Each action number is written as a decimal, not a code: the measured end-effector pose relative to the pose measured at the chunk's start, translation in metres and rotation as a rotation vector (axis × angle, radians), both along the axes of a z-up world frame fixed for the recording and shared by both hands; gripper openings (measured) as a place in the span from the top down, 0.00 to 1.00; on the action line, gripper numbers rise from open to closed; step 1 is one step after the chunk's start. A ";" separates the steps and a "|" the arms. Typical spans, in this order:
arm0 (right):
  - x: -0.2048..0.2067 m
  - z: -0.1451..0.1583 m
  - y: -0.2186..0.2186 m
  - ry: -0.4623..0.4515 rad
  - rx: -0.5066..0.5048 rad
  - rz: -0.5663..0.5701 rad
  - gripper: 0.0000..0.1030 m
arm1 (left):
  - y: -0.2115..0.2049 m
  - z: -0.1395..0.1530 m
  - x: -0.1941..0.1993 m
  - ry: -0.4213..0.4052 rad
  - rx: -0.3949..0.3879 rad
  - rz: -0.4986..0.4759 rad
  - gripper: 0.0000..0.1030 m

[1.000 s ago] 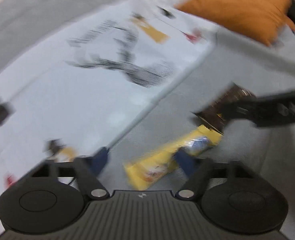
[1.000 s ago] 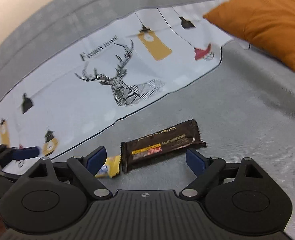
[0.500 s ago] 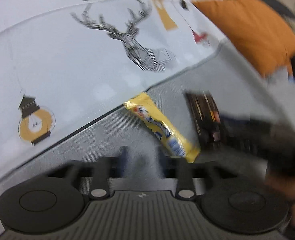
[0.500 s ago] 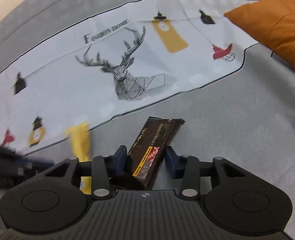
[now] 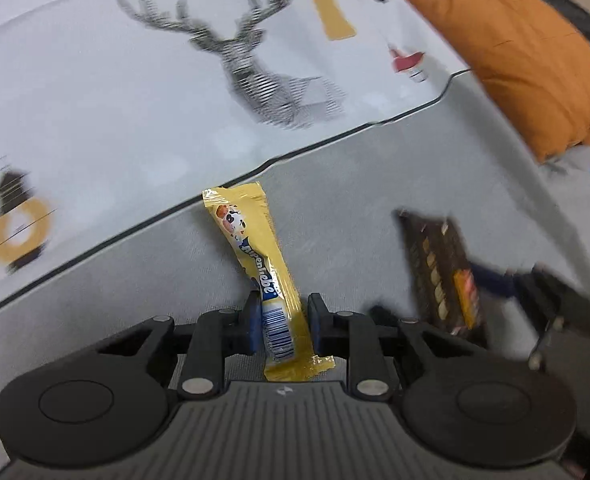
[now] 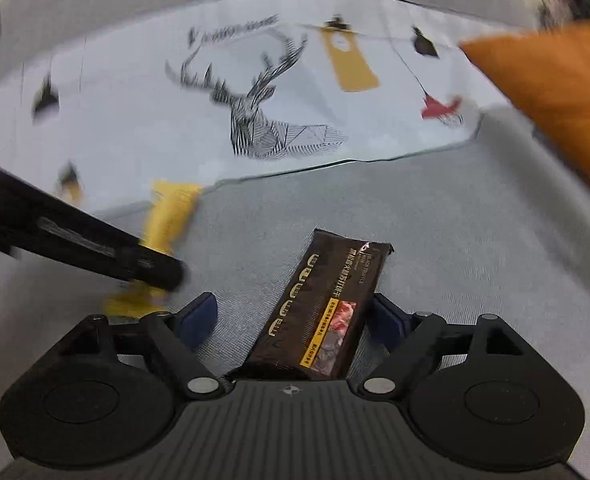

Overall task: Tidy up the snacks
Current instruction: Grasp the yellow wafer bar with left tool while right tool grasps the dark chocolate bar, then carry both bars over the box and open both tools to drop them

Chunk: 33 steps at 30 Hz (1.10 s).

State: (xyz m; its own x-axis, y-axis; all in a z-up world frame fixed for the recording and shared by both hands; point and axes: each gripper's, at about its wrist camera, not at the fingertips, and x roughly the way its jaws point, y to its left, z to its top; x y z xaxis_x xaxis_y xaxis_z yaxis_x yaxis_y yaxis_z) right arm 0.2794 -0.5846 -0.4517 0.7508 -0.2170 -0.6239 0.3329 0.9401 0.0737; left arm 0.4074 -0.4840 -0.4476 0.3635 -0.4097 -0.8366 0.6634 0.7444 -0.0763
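Pinching the yellow snack stick (image 5: 263, 280) near its barcode end, the left gripper (image 5: 282, 322) risks the slick wrapper sliding out. Right gripper (image 6: 295, 322) stands spread around the dark bar (image 6: 323, 312) on the grey sofa (image 6: 475, 240); an off-centre closing could skew it.

Right gripper (image 6: 293, 318) jaws stand apart around the dark brown bar (image 6: 323, 312), right pad touching its edge, left pad clear. Left gripper (image 6: 151, 270) enters from 9 o'clock, blurred, over the yellow packet (image 6: 171, 216). Deer-print cloth (image 6: 255, 100) at 12, orange cushion (image 6: 555, 92) at 2.
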 end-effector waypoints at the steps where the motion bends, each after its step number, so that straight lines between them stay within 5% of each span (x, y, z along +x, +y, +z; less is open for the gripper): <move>1: -0.001 0.002 -0.002 -0.009 0.012 -0.039 0.41 | 0.007 0.002 -0.007 -0.007 0.028 0.022 0.75; 2: -0.003 0.005 -0.004 -0.014 0.025 -0.064 0.57 | 0.015 0.004 -0.015 -0.012 0.058 0.036 0.75; 3: -0.006 0.006 -0.007 -0.016 0.053 -0.071 0.60 | 0.020 0.006 -0.024 -0.022 0.092 0.034 0.75; 7: -0.025 0.013 -0.002 -0.011 0.135 -0.080 0.60 | 0.039 0.014 -0.061 -0.055 0.199 0.010 0.75; 14: -0.091 0.061 0.048 -0.059 0.226 -0.086 0.60 | 0.106 0.060 -0.130 -0.099 0.188 0.005 0.75; 20: -0.126 0.117 0.141 -0.123 0.204 0.000 0.60 | 0.183 0.130 -0.171 -0.156 0.073 0.072 0.75; 27: -0.135 0.208 0.250 -0.244 0.166 0.202 0.60 | 0.294 0.245 -0.198 -0.218 -0.126 0.233 0.75; 33: -0.149 0.319 0.327 -0.449 0.134 0.387 0.60 | 0.379 0.349 -0.250 -0.440 -0.272 0.323 0.75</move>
State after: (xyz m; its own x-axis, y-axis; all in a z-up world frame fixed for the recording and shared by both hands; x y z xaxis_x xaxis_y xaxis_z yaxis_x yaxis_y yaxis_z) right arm 0.1301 -0.2577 -0.1323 0.9554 0.1835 -0.2313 -0.1227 0.9593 0.2542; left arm 0.1577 -0.1051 -0.0985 0.7927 -0.3991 -0.4609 0.4200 0.9054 -0.0617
